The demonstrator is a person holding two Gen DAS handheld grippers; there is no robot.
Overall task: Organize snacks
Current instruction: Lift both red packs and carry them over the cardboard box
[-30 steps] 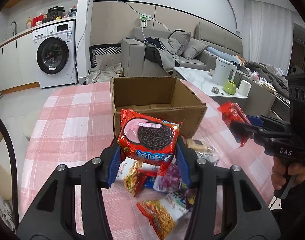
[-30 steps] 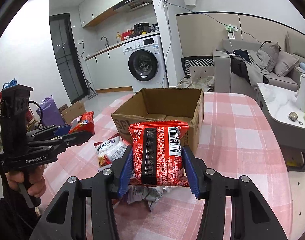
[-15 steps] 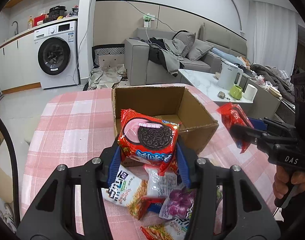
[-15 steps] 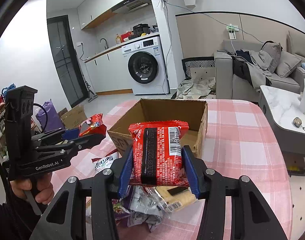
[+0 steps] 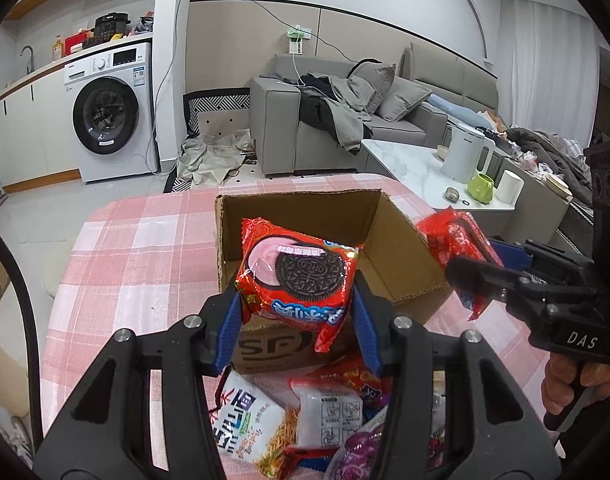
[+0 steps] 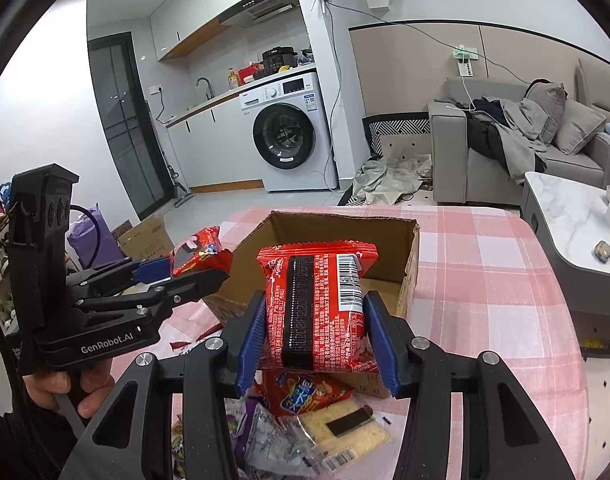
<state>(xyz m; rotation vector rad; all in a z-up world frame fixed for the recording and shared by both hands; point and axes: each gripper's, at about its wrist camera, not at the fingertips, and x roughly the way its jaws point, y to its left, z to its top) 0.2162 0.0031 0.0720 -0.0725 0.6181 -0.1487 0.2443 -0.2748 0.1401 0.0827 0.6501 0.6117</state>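
My left gripper (image 5: 297, 320) is shut on a red Oreo pack (image 5: 297, 276) and holds it above the near rim of the open cardboard box (image 5: 389, 236). My right gripper (image 6: 317, 332) is shut on a red snack pack with a barcode (image 6: 317, 304), held above the box's (image 6: 345, 228) near right corner. The left gripper also shows in the right wrist view (image 6: 201, 264), and the right gripper in the left wrist view (image 5: 461, 264). A pile of loose snack packs (image 5: 317, 416) lies on the pink checked tablecloth (image 5: 145, 240) below both grippers; it also shows in the right wrist view (image 6: 305, 416).
The table's far edge lies just behind the box. Beyond are a washing machine (image 5: 109, 112), a grey sofa (image 5: 345, 112) and a low marble table with a kettle (image 5: 465, 152). Another cardboard box (image 6: 145, 236) sits on the floor at the left.
Both grippers have risen and moved forward with their packs, so they now hang over the box's near edge. More of the snack pile shows below them.
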